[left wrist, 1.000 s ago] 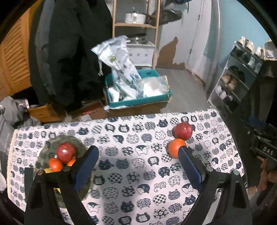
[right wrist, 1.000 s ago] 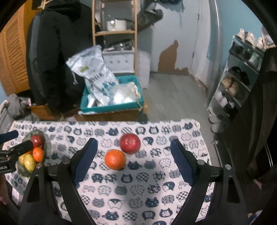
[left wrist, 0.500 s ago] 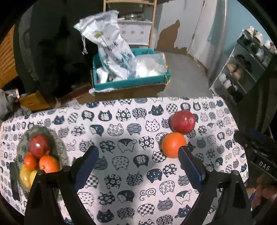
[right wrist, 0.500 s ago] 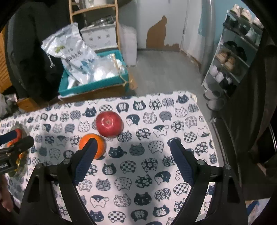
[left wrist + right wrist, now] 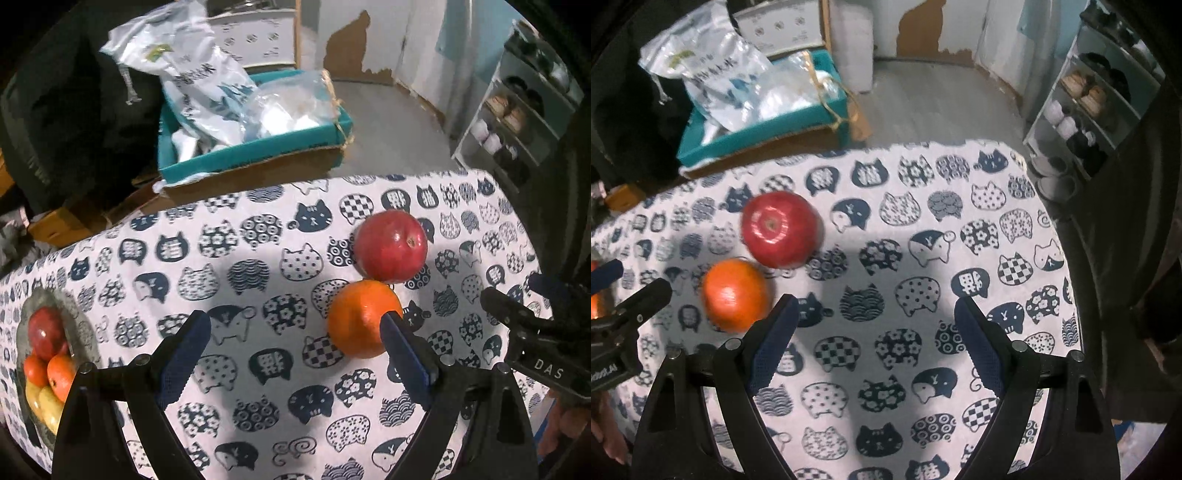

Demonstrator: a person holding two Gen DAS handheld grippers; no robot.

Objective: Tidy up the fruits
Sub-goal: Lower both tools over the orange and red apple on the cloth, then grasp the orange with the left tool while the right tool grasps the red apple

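A red apple point(image 5: 390, 247) and an orange point(image 5: 362, 318) lie side by side on the cat-print tablecloth point(image 5: 258, 266). My left gripper point(image 5: 295, 328) hangs open above the cloth, its right finger just at the orange's right edge, nothing between the pads. At the far left a grey bowl point(image 5: 27, 314) holds a red apple point(image 5: 46, 332), oranges and yellow fruit. In the right wrist view the apple point(image 5: 779, 229) and orange point(image 5: 735, 294) sit left of my open right gripper point(image 5: 873, 314), whose left finger is beside the orange. The left gripper's tip point(image 5: 628, 299) shows at that view's left edge.
Beyond the table's far edge stands a teal box point(image 5: 258, 147) with plastic bags on a cardboard carton. A shoe rack point(image 5: 524, 122) stands at the right, dark coats hang at the back left. The right gripper's body point(image 5: 535, 339) shows at the left wrist view's right edge.
Both grippers have come down toward the table and tilted more downward; the apple and orange now look larger and nearer. The left gripper shifted right, away from the bowl. Jaws unchanged.
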